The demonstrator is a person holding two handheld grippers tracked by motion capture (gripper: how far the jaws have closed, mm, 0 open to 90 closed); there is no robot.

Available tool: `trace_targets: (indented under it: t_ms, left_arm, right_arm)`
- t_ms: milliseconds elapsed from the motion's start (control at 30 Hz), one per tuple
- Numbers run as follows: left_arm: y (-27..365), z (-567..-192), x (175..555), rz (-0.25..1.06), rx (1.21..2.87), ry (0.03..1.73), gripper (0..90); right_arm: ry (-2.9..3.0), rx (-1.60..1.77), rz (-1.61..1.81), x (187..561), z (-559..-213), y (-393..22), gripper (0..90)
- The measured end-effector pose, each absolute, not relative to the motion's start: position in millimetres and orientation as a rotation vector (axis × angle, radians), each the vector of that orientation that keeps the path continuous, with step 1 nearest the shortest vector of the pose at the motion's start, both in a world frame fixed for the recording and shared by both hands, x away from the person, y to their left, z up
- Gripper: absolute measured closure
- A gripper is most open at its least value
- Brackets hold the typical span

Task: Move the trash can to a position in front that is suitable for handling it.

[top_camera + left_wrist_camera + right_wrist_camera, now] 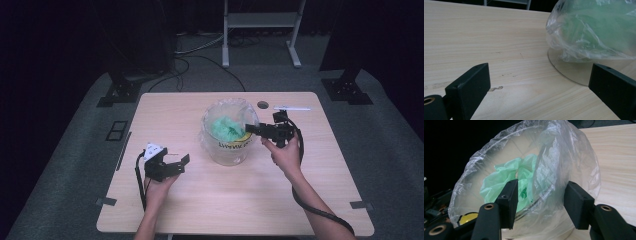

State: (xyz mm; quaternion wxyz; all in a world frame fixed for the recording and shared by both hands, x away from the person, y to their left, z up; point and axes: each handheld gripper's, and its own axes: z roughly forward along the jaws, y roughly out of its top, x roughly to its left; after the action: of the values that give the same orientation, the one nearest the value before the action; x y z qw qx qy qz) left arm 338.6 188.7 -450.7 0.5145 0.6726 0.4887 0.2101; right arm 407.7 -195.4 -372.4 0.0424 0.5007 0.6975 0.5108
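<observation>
Wooden table (200,200); film-wrapped bowl (227,145) blurs green contents (226,127).

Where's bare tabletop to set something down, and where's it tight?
Free: the near strip of the table between the two forearms, and the far-left corner behind the left gripper. Crowded: the centre, where the bag-lined clear container stands with the right gripper at its rim.

My claws (181,162) are black; the table (200,200) is pale wood-grain; the clear bag (574,165) holds crumpled green plastic (501,180) beside something yellow (467,218).
</observation>
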Motion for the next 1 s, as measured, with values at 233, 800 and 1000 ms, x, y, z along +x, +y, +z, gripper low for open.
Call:
trace_targets:
  t_ms: [233,800,1000]
  left_arm:
    - [191,-450,339,0.513,1.606,1.185,2.6]
    - [204,-448,338,0.534,1.56,1.225,2.6]
    - [206,-445,337,0.532,1.548,1.223,3.4]
  right_arm:
    - [2.182,1.488,1.584,402,-373,-181,46.9]
    - [2.299,1.404,1.602,390,-373,-159,44.4]
    - [2.245,1.377,1.681,381,-365,-170,37.5]
